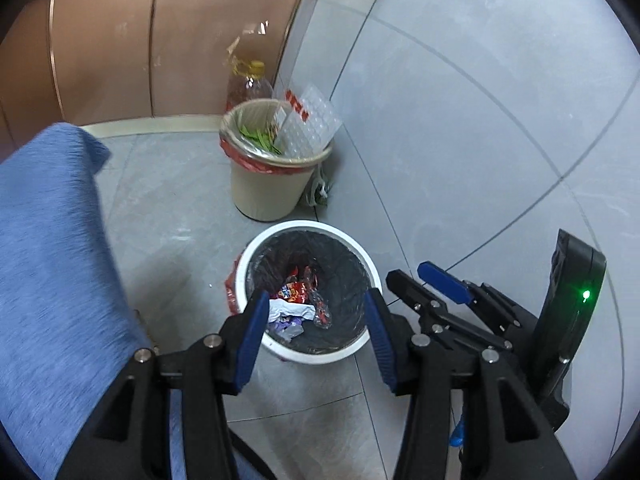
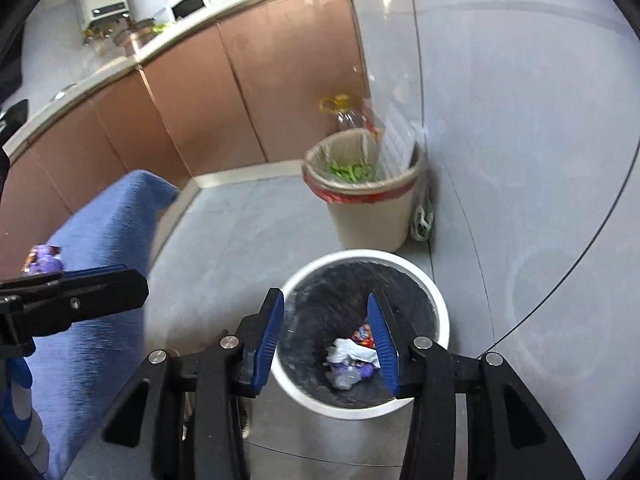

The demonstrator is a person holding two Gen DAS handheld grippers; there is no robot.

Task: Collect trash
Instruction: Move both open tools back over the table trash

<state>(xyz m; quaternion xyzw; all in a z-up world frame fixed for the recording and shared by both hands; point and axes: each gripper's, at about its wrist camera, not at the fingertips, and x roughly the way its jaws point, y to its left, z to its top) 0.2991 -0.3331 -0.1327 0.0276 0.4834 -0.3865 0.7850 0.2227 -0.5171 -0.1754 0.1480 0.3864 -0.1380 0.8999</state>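
A white trash bin (image 1: 370, 266) with a black liner stands on the floor below both grippers; it also shows in the right wrist view (image 2: 438, 312). Wrappers and crumpled paper (image 1: 298, 302) lie at its bottom, also seen in the right wrist view (image 2: 352, 356). My left gripper (image 1: 316, 312) is open and empty above the bin. My right gripper (image 2: 326, 320) is open and empty above the bin; it also shows in the left wrist view (image 1: 428, 280). A purple wrapper (image 2: 44, 260) lies on the blue cloth beside the left gripper's fingers (image 2: 80, 292).
A beige bin (image 1: 268, 188) with green scraps and a plastic tray stands by the wall, an oil bottle (image 1: 250, 84) behind it. A blue cloth-covered surface (image 1: 52, 260) is at left. Brown cabinets (image 2: 192, 100) line the back. A plastic bag (image 2: 424, 216) lies beside the beige bin.
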